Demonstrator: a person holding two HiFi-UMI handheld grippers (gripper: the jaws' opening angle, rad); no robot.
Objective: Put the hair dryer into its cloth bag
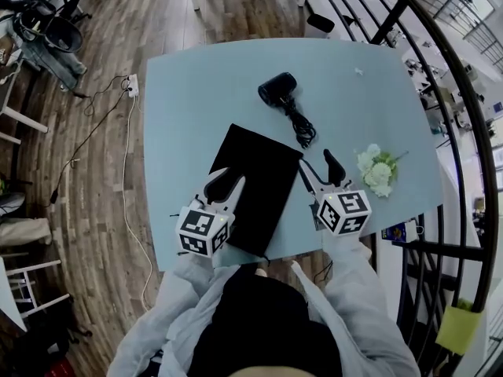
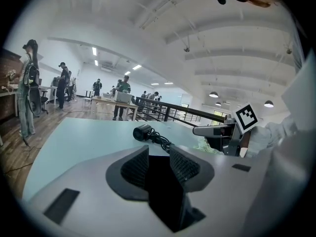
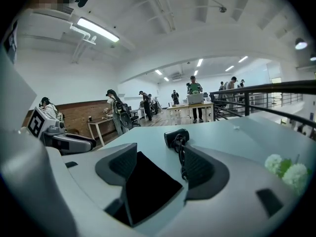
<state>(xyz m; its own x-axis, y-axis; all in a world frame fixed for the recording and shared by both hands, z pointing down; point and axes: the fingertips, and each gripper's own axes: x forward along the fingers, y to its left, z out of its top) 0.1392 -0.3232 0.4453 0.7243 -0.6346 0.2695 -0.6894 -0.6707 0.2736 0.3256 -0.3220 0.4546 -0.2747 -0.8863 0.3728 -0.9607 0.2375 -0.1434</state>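
A flat black cloth bag (image 1: 255,187) lies on the pale blue table (image 1: 189,93) near its front edge. Farther back, apart from the bag, the black hair dryer (image 1: 277,89) lies on its side, its coiled cord (image 1: 301,126) trailing toward the bag. My left gripper (image 1: 223,184) hovers over the bag's left edge, jaws apart with nothing pressed between them; the bag (image 2: 160,181) shows below the gap. My right gripper (image 1: 321,168) stands open just right of the bag, empty. In the right gripper view the bag (image 3: 150,184) and the dryer (image 3: 176,136) lie ahead.
A small bunch of white flowers (image 1: 377,170) lies on the table right of my right gripper. A black metal railing (image 1: 440,93) runs close behind the table's right side. The table's front edge is just under my hands. Several people stand at desks far off.
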